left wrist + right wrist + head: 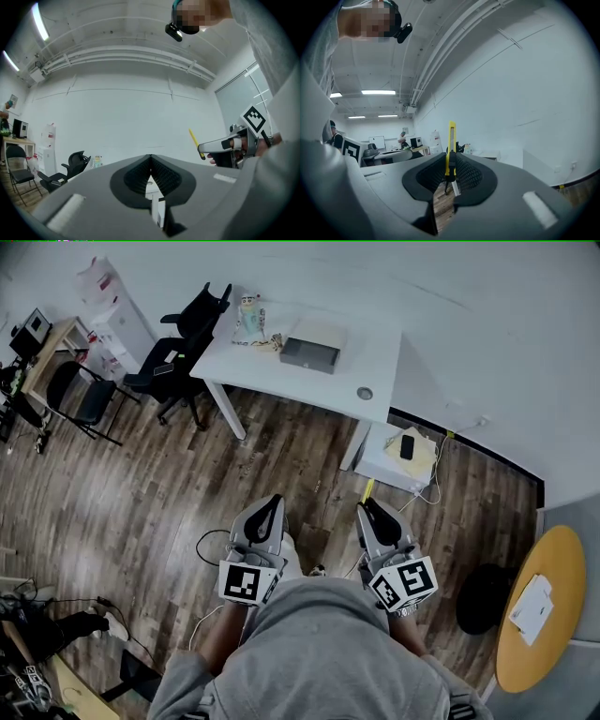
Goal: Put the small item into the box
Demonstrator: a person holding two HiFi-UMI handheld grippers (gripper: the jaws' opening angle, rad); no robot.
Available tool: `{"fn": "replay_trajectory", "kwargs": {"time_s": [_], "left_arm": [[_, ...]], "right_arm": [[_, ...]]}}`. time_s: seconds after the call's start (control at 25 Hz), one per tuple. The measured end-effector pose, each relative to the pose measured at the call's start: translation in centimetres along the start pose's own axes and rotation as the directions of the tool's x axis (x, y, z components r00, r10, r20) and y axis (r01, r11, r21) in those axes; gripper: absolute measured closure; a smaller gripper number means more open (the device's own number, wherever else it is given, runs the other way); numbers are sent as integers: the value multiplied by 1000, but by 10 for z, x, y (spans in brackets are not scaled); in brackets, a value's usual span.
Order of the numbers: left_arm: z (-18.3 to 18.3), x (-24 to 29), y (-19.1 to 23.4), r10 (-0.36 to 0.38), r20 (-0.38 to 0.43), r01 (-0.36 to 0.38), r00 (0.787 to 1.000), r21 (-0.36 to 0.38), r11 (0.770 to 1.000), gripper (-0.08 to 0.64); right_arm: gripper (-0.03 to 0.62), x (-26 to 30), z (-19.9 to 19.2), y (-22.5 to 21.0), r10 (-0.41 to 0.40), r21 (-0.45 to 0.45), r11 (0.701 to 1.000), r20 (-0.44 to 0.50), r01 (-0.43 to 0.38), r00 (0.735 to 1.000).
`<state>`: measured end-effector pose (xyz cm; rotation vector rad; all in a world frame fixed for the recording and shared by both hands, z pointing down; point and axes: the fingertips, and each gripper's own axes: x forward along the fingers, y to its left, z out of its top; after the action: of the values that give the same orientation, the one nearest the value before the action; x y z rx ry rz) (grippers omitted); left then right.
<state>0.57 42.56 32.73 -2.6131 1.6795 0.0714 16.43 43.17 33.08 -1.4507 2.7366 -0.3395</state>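
Note:
My right gripper (pixel 368 506) is shut on a slim yellow cutter-like item (pixel 451 149), which sticks up beyond the jaws. The same yellow item (pixel 194 140) shows in the left gripper view, held out by the right gripper (pixel 204 151). My left gripper (pixel 274 504) is shut with nothing between its pads (pixel 150 165). Both grippers are close to the person's body, above the wooden floor. The grey-and-white box (pixel 312 343) rests on the white table (pixel 375 367) far ahead, well apart from both grippers. A small toy figure (pixel 248 321) stands to the left of the box.
Black office chairs (pixel 180 351) stand left of the table. A low white cabinet (pixel 384 460) with a dark phone on it is under the table's right end. A round yellow table (pixel 544 615) and a black stool (pixel 484 597) are at the right. Cables lie on the floor (pixel 208 545).

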Motion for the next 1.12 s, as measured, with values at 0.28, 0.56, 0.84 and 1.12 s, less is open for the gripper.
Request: {"fn": "replay_trajectory", "kwargs": {"time_s": [0.28,0.56,0.84,1.12], "left_arm": [[2,35,28,-16,15,16,1000,-6,1000,557],[-4,80,52,-41,-4,41,999,-18,999,557],[-10,112,86,-50,-23,49,998,-33,998,557],[-10,142,128,-72,-19,71,997,-45,996,557]], "right_arm": [[511,34,6,-7,-12,-22,1000,-7,11,1000],[511,79,13,-26,-29,-4,1000,-24,29,999],[511,126,10,-40,-46,27,998,-42,48,998],[511,170,15,-42,-73,37,997,-51,75,996]]}}
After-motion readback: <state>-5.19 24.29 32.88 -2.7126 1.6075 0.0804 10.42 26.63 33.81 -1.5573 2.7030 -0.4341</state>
